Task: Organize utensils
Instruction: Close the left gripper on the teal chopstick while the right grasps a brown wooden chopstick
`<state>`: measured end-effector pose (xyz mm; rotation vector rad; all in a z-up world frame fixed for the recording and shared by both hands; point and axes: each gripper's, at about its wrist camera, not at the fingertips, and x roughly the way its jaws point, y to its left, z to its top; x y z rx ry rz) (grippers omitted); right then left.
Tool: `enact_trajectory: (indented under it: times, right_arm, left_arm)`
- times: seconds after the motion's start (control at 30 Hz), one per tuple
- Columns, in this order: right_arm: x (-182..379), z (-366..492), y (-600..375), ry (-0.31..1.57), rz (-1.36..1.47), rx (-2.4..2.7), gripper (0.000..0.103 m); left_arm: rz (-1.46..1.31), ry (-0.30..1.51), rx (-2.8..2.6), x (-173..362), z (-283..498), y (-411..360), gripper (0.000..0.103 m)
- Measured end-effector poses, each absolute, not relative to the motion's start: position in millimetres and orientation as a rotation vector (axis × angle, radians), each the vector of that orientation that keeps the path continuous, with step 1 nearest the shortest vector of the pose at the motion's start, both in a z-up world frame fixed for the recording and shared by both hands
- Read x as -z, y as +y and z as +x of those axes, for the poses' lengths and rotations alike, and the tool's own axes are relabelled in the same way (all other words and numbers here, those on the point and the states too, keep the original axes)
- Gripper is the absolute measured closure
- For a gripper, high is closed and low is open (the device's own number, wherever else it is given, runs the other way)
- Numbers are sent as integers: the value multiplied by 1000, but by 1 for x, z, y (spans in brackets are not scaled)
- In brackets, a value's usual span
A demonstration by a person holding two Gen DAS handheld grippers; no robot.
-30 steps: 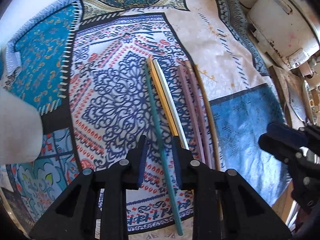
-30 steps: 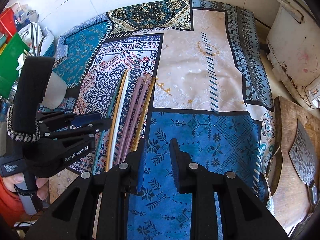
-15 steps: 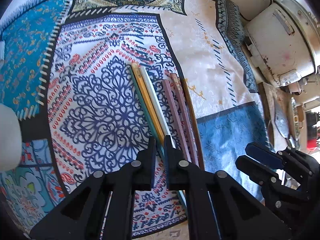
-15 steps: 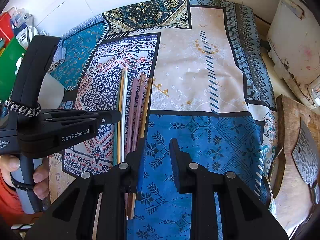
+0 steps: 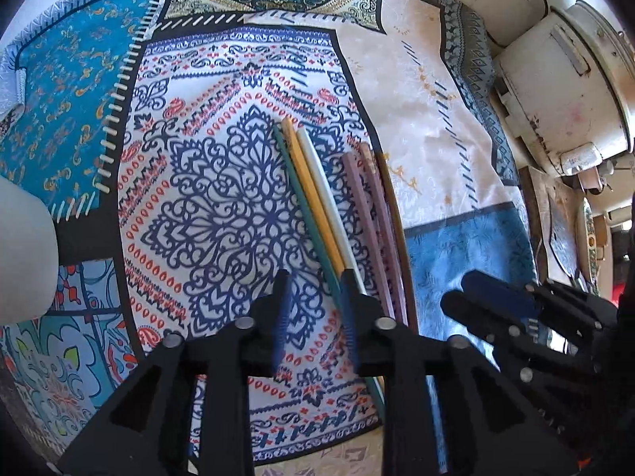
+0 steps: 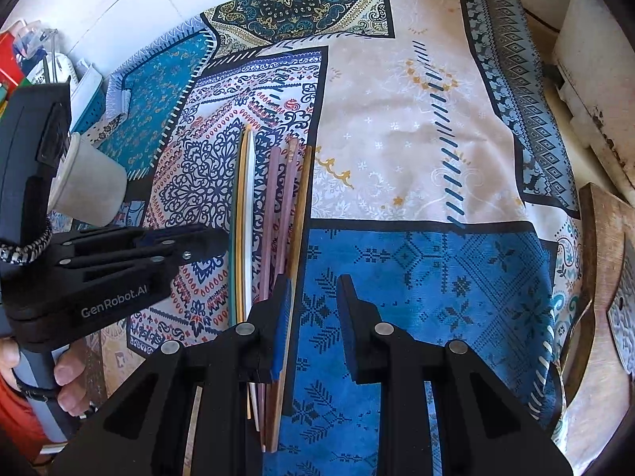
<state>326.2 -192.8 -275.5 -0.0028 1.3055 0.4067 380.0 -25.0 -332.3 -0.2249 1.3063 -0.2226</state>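
The left gripper [image 5: 315, 309] points down at the cloth. Its jaws have just been opening and now stand a little apart, with only patterned cloth showing between them. It holds nothing. The green chopstick [image 5: 305, 206] passes just by its right finger.

The right gripper [image 6: 311, 317] is also a little open and holds nothing. The brown wooden chopstick [image 6: 301, 206] lies right beside its left finger, outside the gap.

The chopsticks lie side by side on the patterned cloth [image 5: 428, 127] that covers the counter. They make a neat row that all points the same way. There is a green one, a yellow chopstick [image 5: 313, 202] and a white chopstick [image 5: 329, 202] close together. Next to them are two pink chopsticks [image 5: 367, 206] and the brown one. They are long, thin and smooth, so they may roll or slip.

A white cup [image 6: 89, 186] stands to the left of the row, well apart from it. It looks like the lining-up part is mostly done. If the chopsticks are meant to go in the cup, that part is still left.
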Motion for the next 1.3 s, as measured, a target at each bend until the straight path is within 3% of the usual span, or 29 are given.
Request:
enact_trajectory:
  times: [0.17, 0.27, 0.53, 0.73, 1.3]
  right_arm:
    - [274, 327, -198, 1300, 1, -407, 82]
    - [272, 327, -201, 1296, 5, -405, 82]
    - [275, 331, -213, 1301, 36, -386, 82]
    - [271, 329, -216, 1294, 37, -390, 82]
    - [272, 335, -210, 1294, 16, -406, 82]
  left_arm:
    - [-150, 1288, 194, 332, 392, -41, 79]
    - [-164, 1290, 216, 332, 401, -43, 93]
    - [-175, 1272, 269, 327, 421, -43, 99]
    - [-45, 1265, 283, 321, 413, -62, 99]
    - [-204, 1292, 161, 331, 392, -38, 92]
